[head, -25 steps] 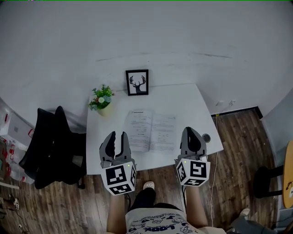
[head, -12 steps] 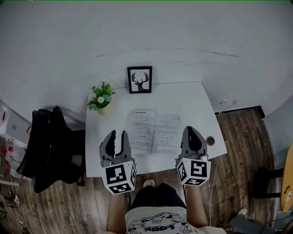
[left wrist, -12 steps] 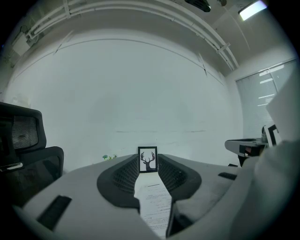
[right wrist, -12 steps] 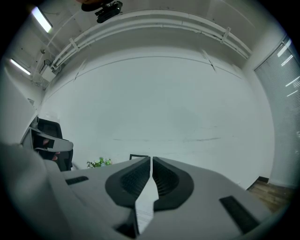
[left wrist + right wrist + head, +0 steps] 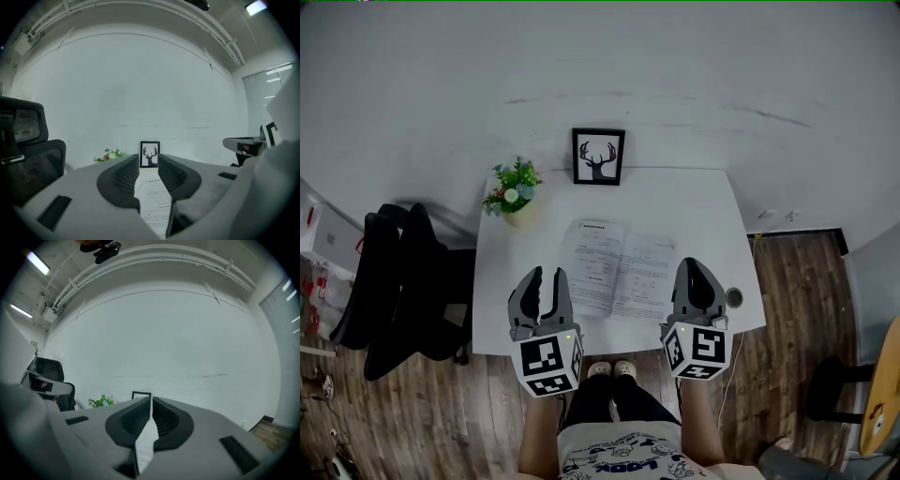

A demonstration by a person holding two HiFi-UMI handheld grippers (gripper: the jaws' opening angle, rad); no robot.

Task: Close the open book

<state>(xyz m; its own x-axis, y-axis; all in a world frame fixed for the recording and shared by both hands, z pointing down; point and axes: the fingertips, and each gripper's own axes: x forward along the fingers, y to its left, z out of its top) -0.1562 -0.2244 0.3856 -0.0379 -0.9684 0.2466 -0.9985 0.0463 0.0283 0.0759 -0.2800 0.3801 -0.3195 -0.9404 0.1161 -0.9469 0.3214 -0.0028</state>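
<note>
An open book [image 5: 614,272] lies flat in the middle of the white table [image 5: 694,202], both printed pages facing up. My left gripper [image 5: 546,277] hovers at the table's near edge just left of the book, open and empty. In the left gripper view the left gripper [image 5: 149,161] frames the book [image 5: 157,206] in the gap between its jaws. My right gripper [image 5: 692,266] hovers just right of the book, its jaws shut with nothing held. The right gripper view has the right gripper [image 5: 151,401] above a strip of the book [image 5: 144,446].
A framed deer picture [image 5: 598,157] leans on the wall at the table's back edge, and a small potted plant [image 5: 514,190] stands at the back left. A small round object [image 5: 734,297] sits at the near right edge. A black office chair [image 5: 398,291] stands left of the table.
Both grippers have come slightly forward and lower toward the table's near edge. The jaws stand as before and the book has not moved.
</note>
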